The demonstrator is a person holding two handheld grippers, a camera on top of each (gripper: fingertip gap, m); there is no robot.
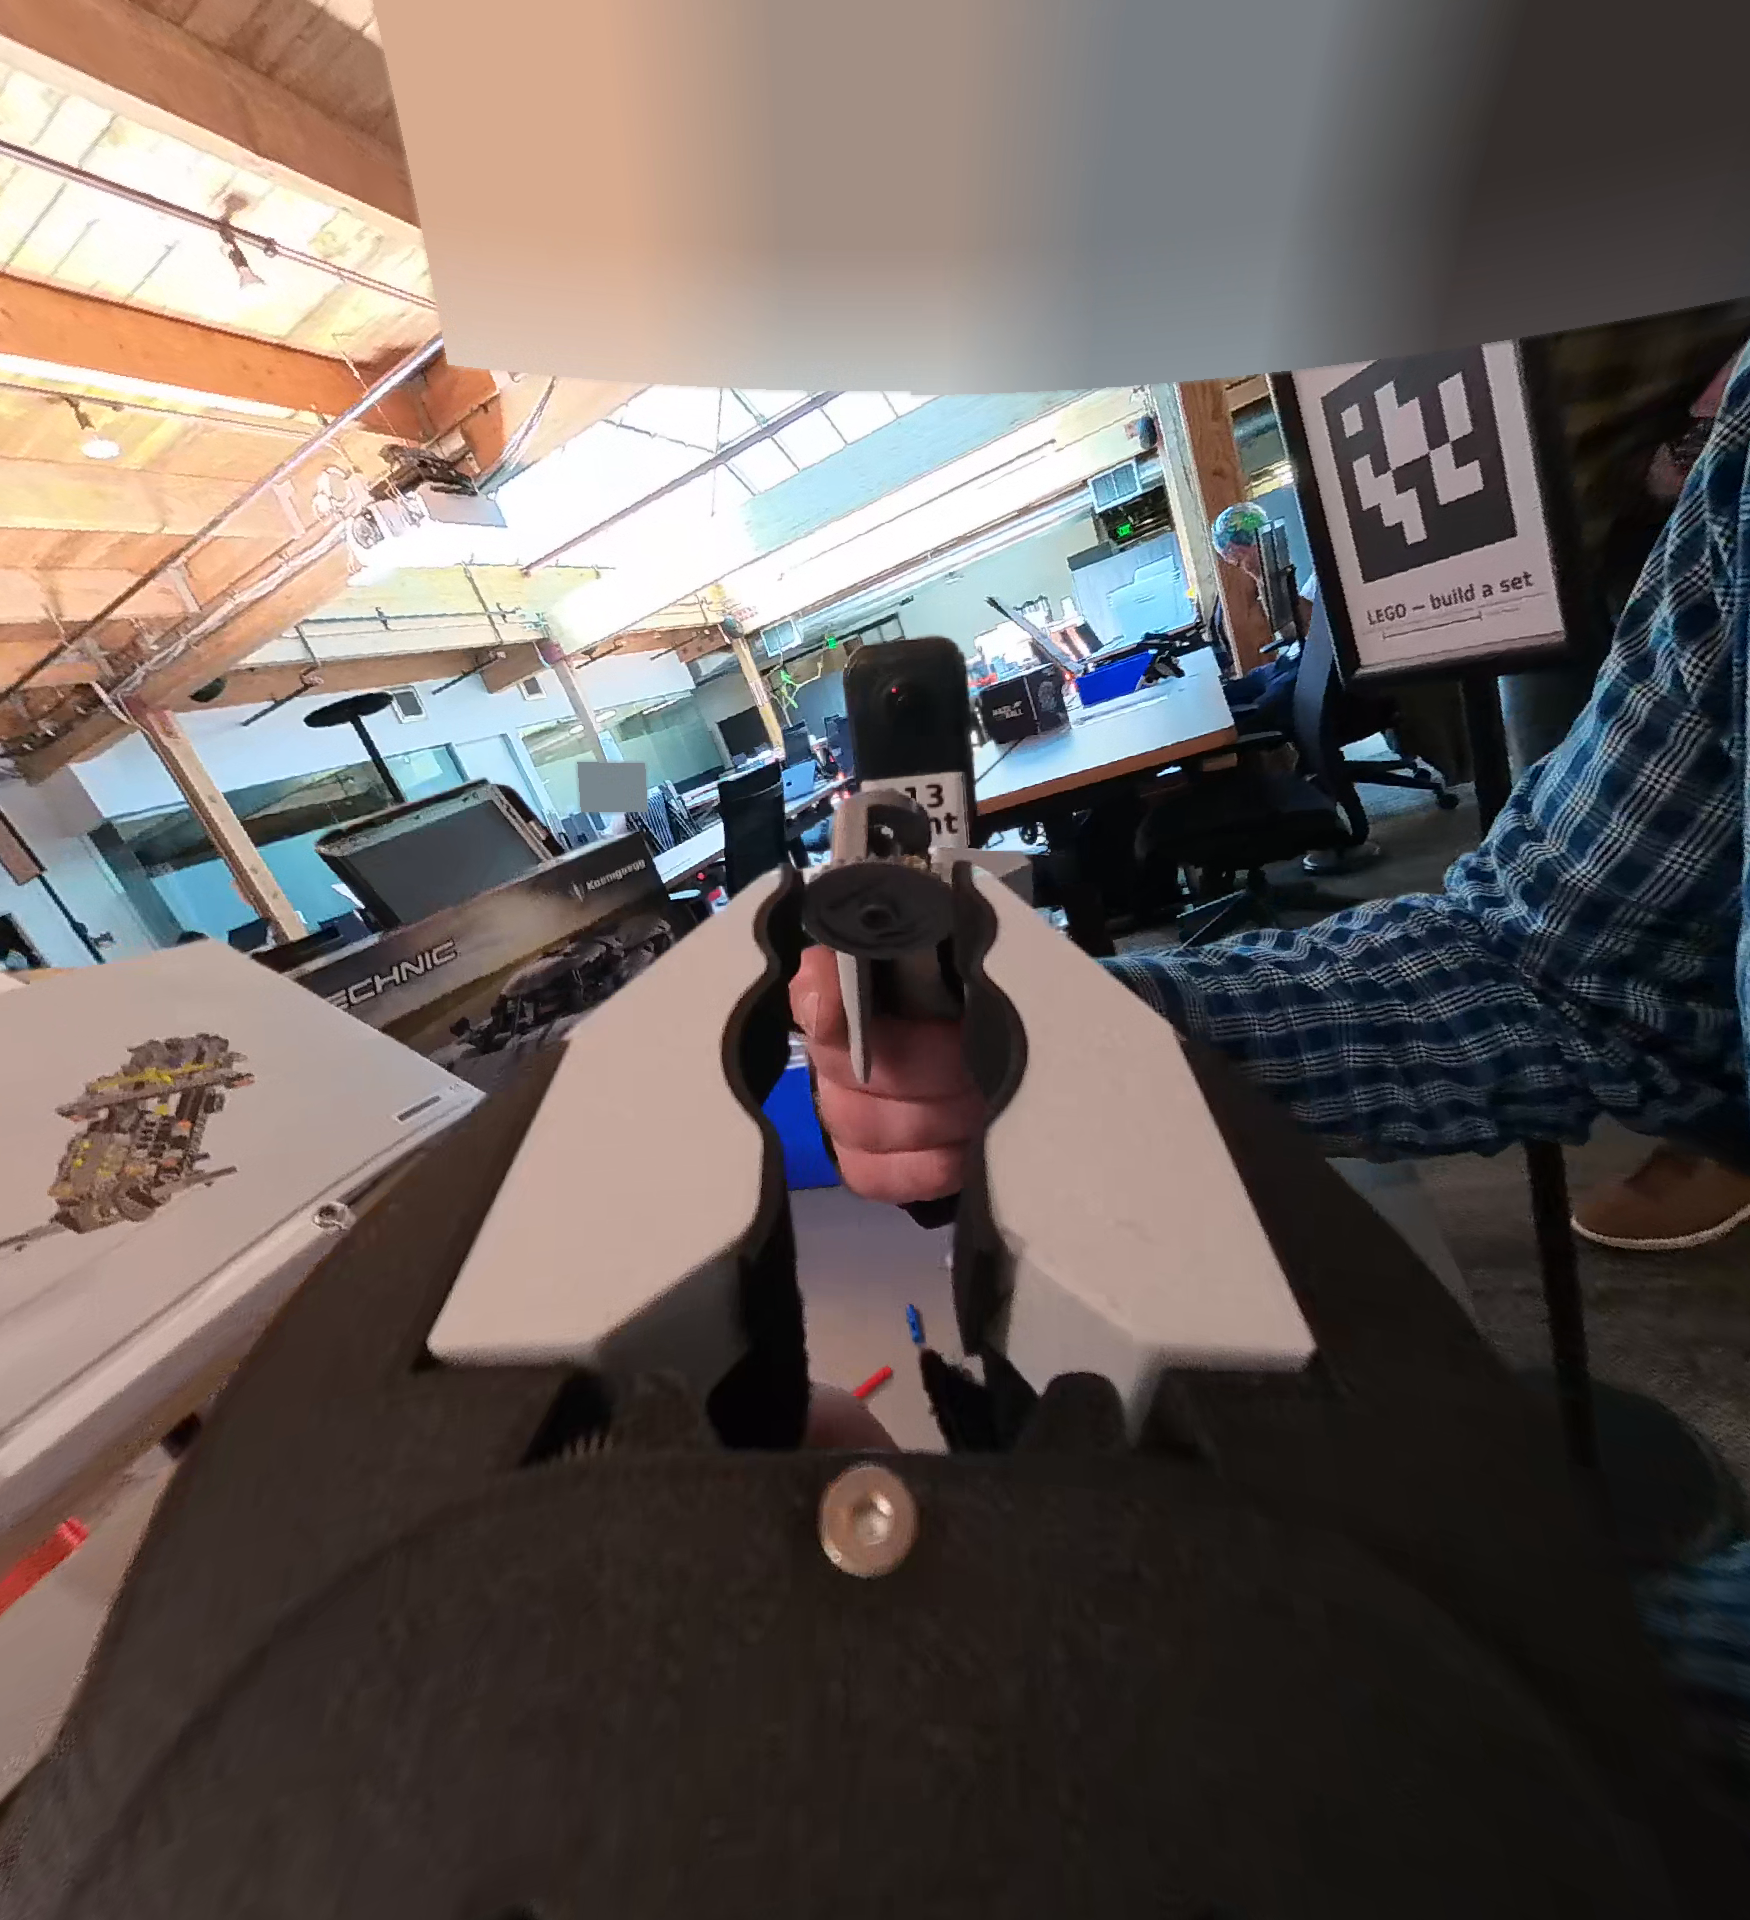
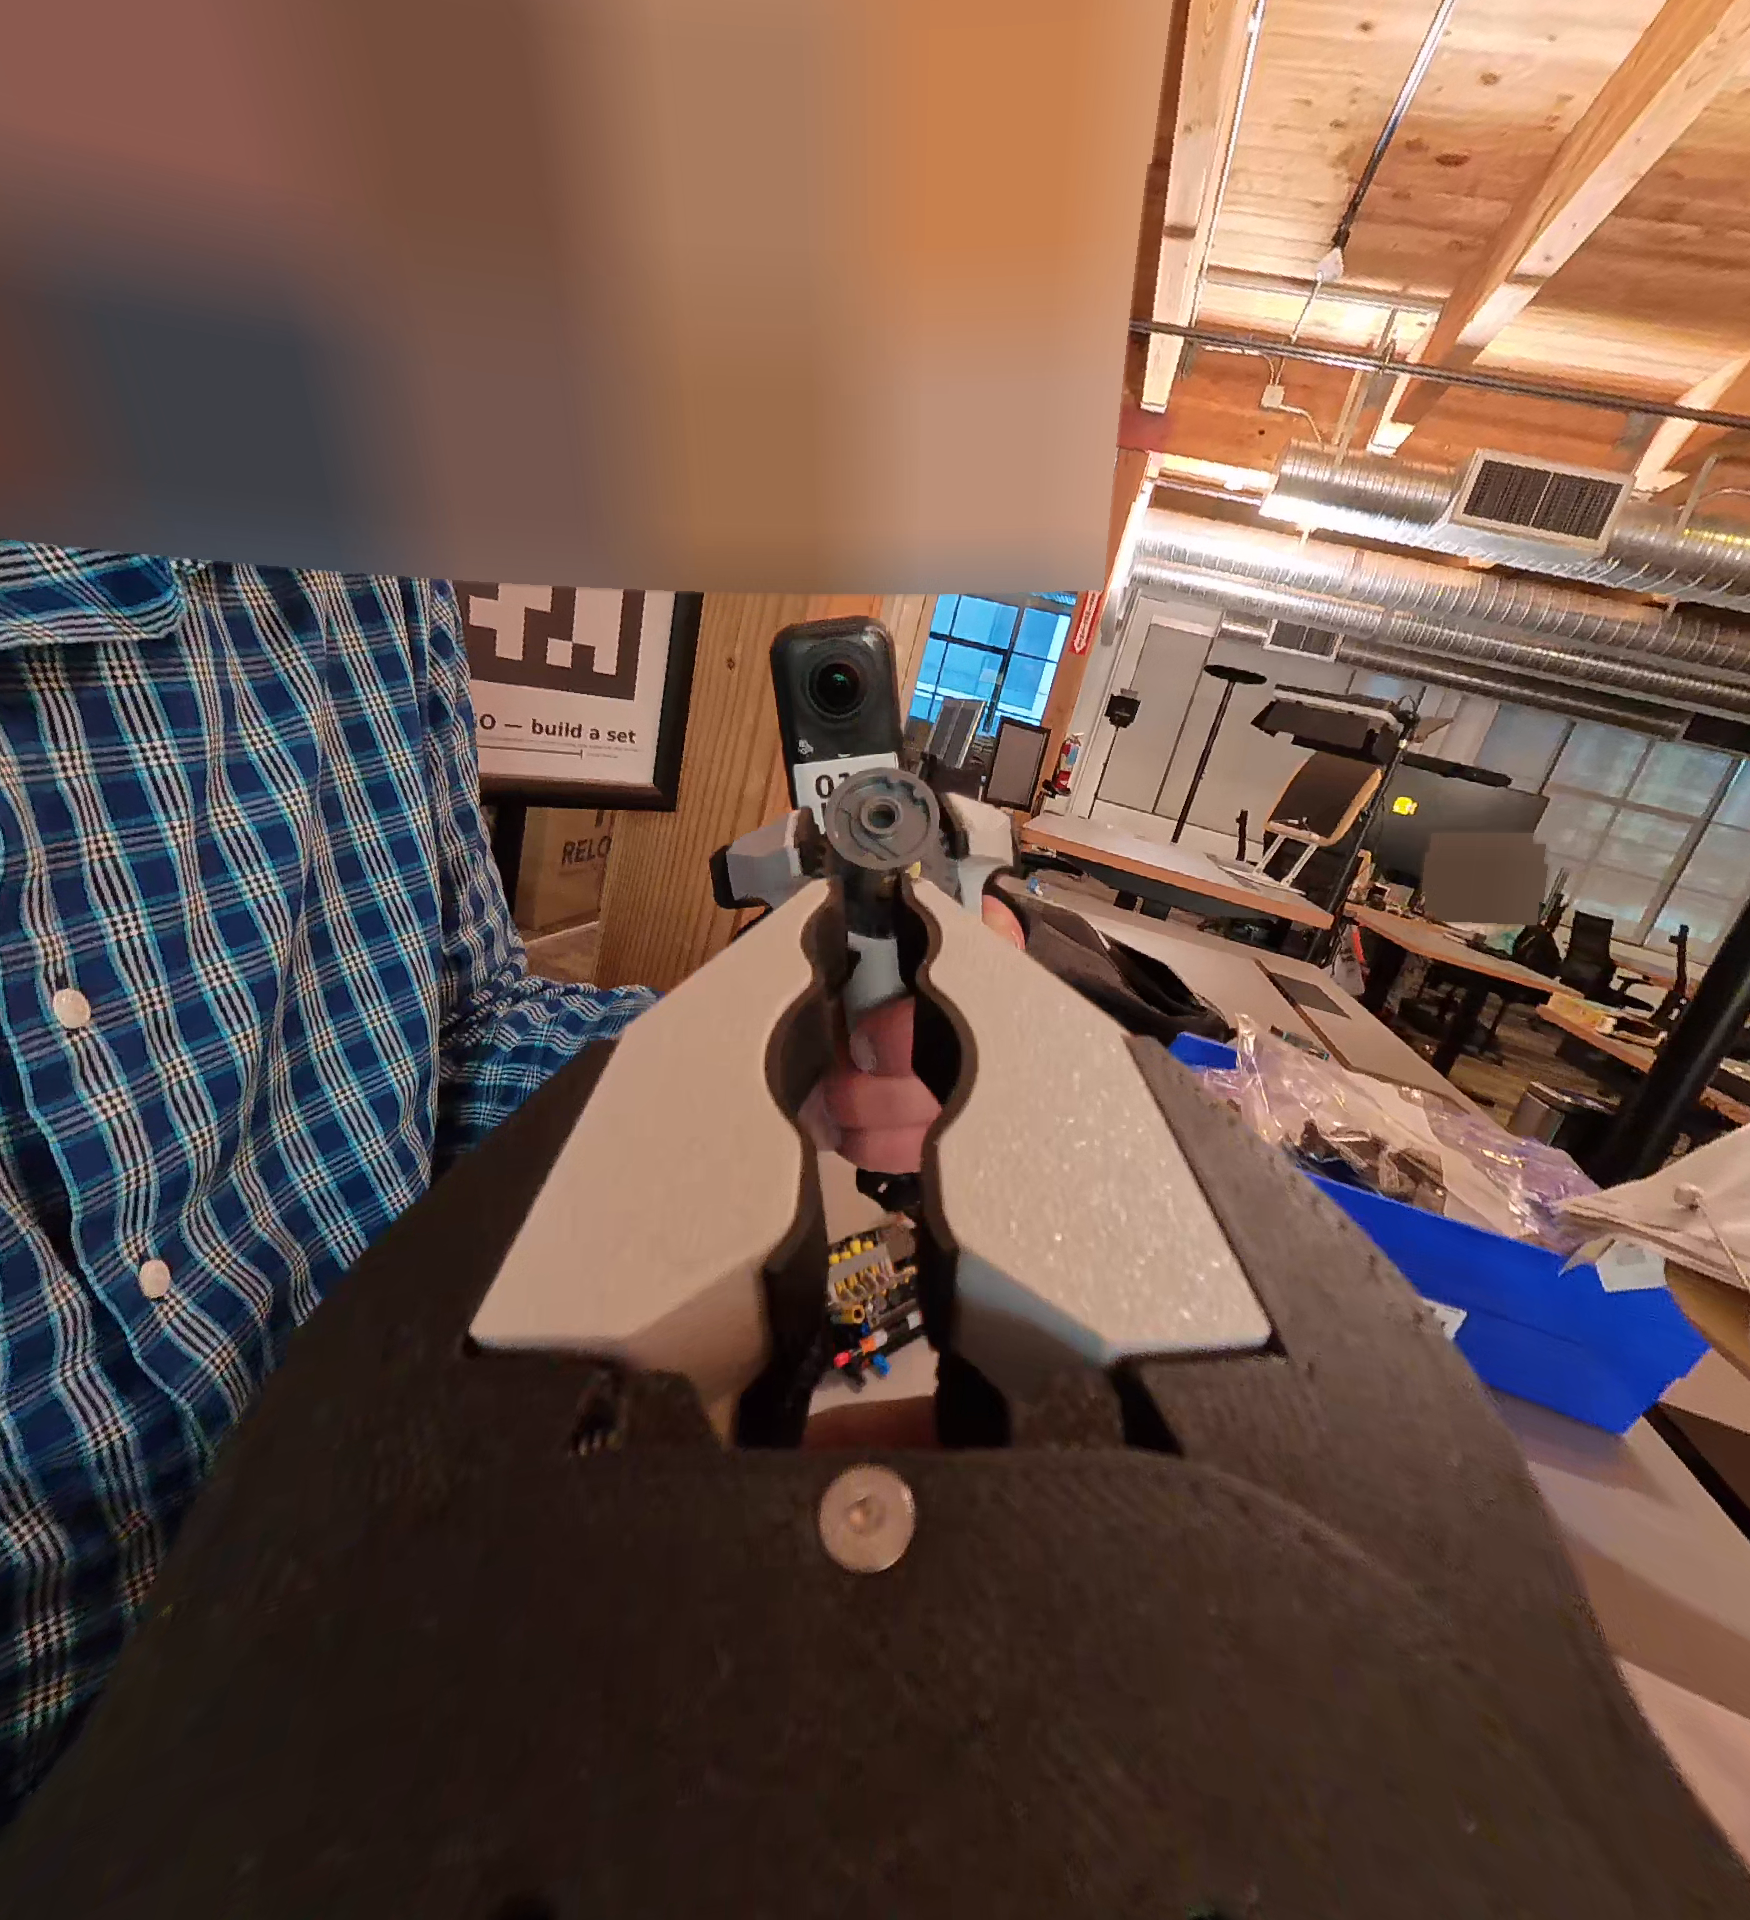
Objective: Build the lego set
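My left gripper is shut on a small dark round Lego disc with a centre hole, held in the air at its fingertips. The right gripper faces it head-on, a hand around its handle. In the right wrist view the same disc shows grey, just past the tips of my right gripper. The right jaws are nearly together; I cannot tell what is between them. The left gripper's fingers flank the disc. A partly built Lego assembly lies on the table below.
An open instruction booklet and the set's box lie at left. A red pin and a blue pin lie on the table. A blue bin and parts bags sit at right. A marker sign stands behind. My left and right fingertips are right by each other.
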